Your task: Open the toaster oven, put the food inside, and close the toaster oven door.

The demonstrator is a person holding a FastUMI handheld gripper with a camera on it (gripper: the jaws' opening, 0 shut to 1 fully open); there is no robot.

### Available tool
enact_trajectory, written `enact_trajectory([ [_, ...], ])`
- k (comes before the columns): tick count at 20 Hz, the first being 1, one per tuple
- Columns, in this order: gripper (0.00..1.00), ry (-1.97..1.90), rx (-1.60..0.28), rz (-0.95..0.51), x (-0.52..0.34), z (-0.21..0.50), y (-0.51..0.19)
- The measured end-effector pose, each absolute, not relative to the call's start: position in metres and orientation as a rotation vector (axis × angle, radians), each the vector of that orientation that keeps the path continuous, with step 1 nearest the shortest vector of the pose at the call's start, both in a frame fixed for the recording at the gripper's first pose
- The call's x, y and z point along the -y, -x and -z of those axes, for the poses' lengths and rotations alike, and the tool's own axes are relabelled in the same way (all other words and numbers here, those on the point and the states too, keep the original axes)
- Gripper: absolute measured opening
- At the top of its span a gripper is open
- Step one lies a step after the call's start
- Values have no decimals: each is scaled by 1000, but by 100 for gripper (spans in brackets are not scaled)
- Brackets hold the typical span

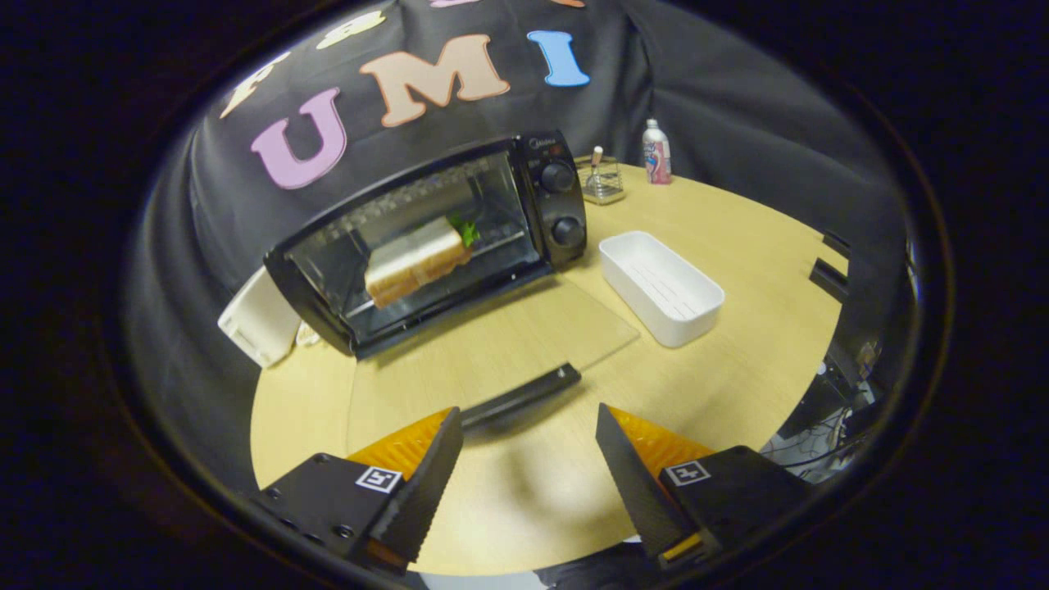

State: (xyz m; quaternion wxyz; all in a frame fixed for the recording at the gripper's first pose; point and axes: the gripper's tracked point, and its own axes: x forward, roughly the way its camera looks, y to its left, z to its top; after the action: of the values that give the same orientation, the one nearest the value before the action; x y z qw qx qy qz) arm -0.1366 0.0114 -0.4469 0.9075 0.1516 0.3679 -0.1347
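One sandwich (416, 260) lies lengthwise across the rack of the oven (434, 238), door (492, 344) down, gripper (529, 426) spread, empty.

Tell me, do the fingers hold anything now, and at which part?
Nothing is held. The gripper is open, its fingers apart above the table, just short of the handle of the open toaster oven door.

dim booth | soft shadows on table (737, 270) (near jaws) | fisheye-bent edges | sharp centre
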Motion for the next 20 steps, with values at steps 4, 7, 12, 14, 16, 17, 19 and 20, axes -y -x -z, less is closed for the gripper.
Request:
enact_trajectory([
  [4,100,-188,-822,230,-14,468,152],
  [7,100,-137,-857,200,-18,483,154],
  [12,100,-89,-859,181,-23,489,138],
  [14,100,-79,-851,162,-27,486,129],
  [16,100,-57,-857,154,-28,484,125],
  [17,99,-42,-850,155,-27,483,125],
  [19,99,-40,-840,152,-29,478,124],
  [20,99,-47,-833,151,-30,475,123],
])
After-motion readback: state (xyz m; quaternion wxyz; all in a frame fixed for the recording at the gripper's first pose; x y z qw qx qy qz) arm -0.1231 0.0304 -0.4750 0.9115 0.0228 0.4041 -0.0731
